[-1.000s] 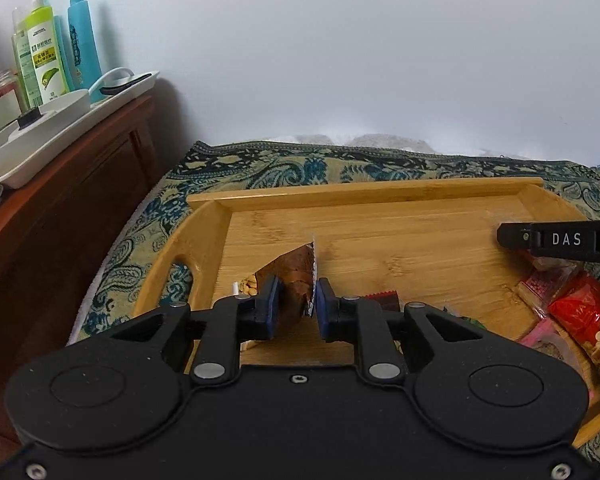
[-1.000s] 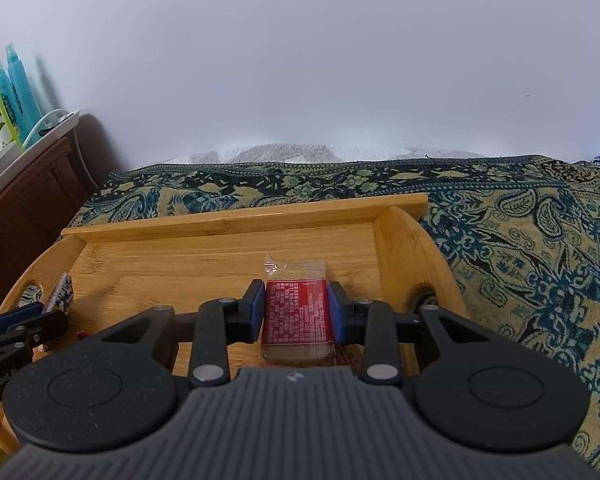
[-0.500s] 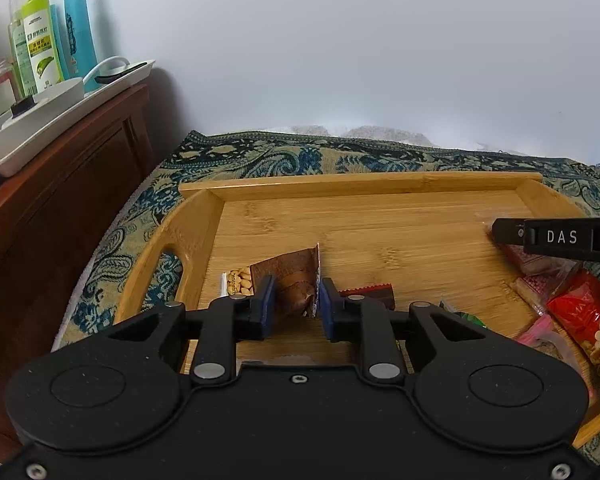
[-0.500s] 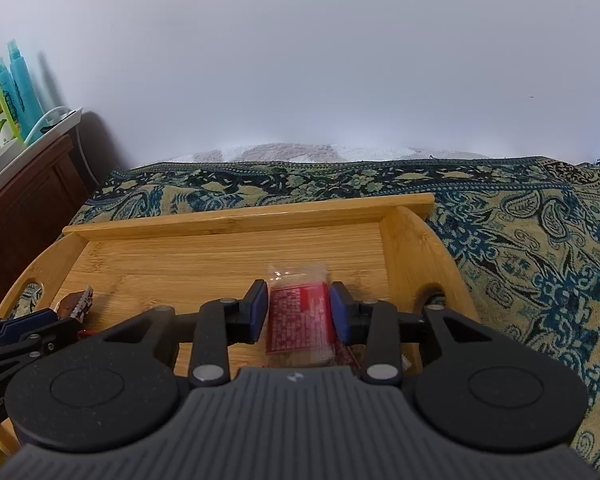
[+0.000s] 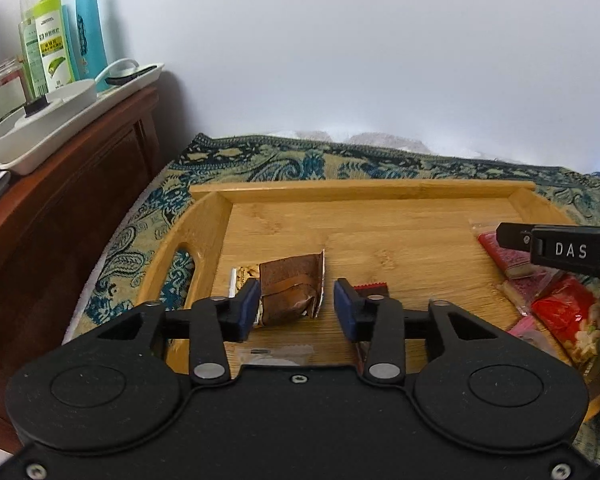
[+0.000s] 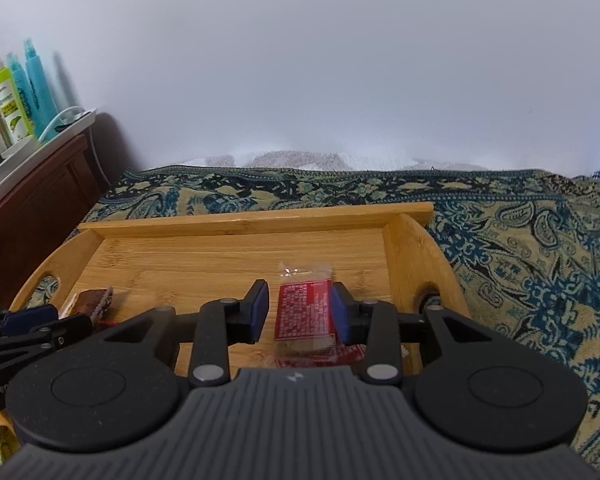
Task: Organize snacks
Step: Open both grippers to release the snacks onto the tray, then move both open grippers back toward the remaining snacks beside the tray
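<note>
Both grippers are letting snacks go onto the wooden tray (image 5: 380, 190). The left gripper (image 5: 296, 306) has just been opening; the brown packet (image 5: 290, 290) lies loose between its jaws. The right gripper (image 6: 298, 312) stands narrowly parted around the red packet (image 6: 304, 312) at the tray's right. Next, each should back away.

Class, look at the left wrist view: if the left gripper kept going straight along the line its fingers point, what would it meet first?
Most likely the brown snack packet, lying on the wooden tray between the left gripper's jaws, which have just been opening. Depth is unclear.
</note>
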{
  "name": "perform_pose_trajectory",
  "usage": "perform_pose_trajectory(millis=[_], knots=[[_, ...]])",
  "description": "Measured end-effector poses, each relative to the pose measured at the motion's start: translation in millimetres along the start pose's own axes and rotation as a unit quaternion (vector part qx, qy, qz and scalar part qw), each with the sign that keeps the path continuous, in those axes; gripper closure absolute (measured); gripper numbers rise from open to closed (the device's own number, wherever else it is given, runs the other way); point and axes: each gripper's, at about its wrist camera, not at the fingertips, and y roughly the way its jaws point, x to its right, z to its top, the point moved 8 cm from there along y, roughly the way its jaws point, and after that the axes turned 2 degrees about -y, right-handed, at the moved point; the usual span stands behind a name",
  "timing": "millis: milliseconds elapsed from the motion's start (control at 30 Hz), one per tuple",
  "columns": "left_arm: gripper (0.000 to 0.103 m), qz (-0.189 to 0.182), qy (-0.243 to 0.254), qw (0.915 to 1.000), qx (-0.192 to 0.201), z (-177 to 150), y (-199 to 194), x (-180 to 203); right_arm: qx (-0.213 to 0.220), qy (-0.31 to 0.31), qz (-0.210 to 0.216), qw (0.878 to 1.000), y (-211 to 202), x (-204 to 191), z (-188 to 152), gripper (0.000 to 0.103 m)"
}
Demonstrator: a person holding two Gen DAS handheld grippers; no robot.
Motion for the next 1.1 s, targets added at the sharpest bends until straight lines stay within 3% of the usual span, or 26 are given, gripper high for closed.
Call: perform_pose_trajectory(millis=[100, 167, 300, 567, 800, 1100], knots=[[0.058, -0.002, 0.001, 1.0000, 0.006, 1, -12, 0, 0.008, -0.008, 0.000, 1.000, -13, -4, 2, 0.054], [0.055, -0.004, 0.000, 0.9999, 0.010, 1, -21, 0, 0.017, -0.018, -0.002, 1.000, -24, -6, 3, 0.045], [0.051, -0.009, -0.004, 0.9998, 0.019, 0, -44, -1, 0.032, -0.032, -0.005, 0.999, -47, -11, 3, 0.045], [0.037, -0.023, 0.015, 0.9989, 0.038, -14, -90, 6, 0.056, -0.041, 0.007, 0.998, -93, -23, -6, 0.034], [0.023, -0.038, 0.018, 0.9979, 0.050, -37, -125, 6, 0.085, -0.040, 0.026, 0.995, -138, -30, -32, 0.017], [0.017, -0.044, 0.029, 0.9969, 0.059, -69, -156, 8, 0.097, -0.053, 0.036, 0.993, -171, -38, -77, 0.011]])
